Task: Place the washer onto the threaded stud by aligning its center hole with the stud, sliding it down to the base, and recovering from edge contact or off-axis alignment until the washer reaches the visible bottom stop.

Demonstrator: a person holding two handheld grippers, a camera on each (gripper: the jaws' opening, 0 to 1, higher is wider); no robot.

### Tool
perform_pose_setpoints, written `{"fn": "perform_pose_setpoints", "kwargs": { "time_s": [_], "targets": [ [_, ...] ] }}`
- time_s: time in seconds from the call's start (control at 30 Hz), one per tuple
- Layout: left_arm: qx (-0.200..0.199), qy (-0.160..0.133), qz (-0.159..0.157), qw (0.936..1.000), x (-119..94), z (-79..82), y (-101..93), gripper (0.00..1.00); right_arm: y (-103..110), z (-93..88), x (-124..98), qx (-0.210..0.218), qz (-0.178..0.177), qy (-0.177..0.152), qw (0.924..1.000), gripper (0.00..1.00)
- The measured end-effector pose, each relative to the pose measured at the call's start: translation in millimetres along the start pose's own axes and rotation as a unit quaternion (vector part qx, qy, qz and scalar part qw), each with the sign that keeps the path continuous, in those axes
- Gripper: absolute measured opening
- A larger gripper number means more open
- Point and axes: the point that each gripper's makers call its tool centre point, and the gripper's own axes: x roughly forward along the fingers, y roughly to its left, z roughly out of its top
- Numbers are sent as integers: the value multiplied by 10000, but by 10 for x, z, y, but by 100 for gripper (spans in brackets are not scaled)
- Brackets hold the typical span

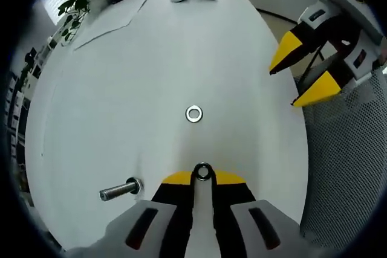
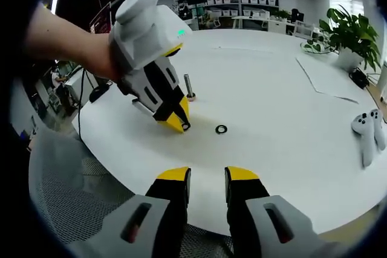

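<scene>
left gripper view: left gripper is pinching a washer; the threaded stud stands to its left (right gripper hangs back, empty, jaws apart).

We see two washers. One small silver washer sits pinched at the tips of the left gripper's jaws, its hole facing the camera; in the right gripper view it shows as a small ring at that gripper's yellow tips. A second washer lies flat on the white table, straight ahead of those jaws, apart from them. The threaded stud, silver with a wider base, stands upright on the table just left of the jaws, nothing on it.
</scene>
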Motion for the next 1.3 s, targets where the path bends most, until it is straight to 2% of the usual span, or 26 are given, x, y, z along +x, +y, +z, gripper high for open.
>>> {"fn": "perform_pose_setpoints", "kwargs": {
  "time_s": [0.3, 0.6, 0.9, 1.07, 1.3],
  "targets": [
    [-169, -287, 157, 9993, -223, 58, 125, 8, 12, -8, 1, -28, 14, 32, 10000, 26],
    [-378, -533, 362, 9972, -500, 48, 287, 8, 32, -19, 11, -104, 56, 73, 9999, 26],
    [-486, -782, 678, 9934, -786, 101, 515, 8, 55, -51, 29, -159, 120, 157, 9997, 26],
    [-525, -837, 797, 9919, -872, 123, 581, 8, 71, -64, 30, -182, 160, 194, 9995, 26],
    [-612, -832, 839, 9911, -887, 117, 615, 8, 80, -87, 34, -198, 181, 253, 9993, 26]
  ]
}}
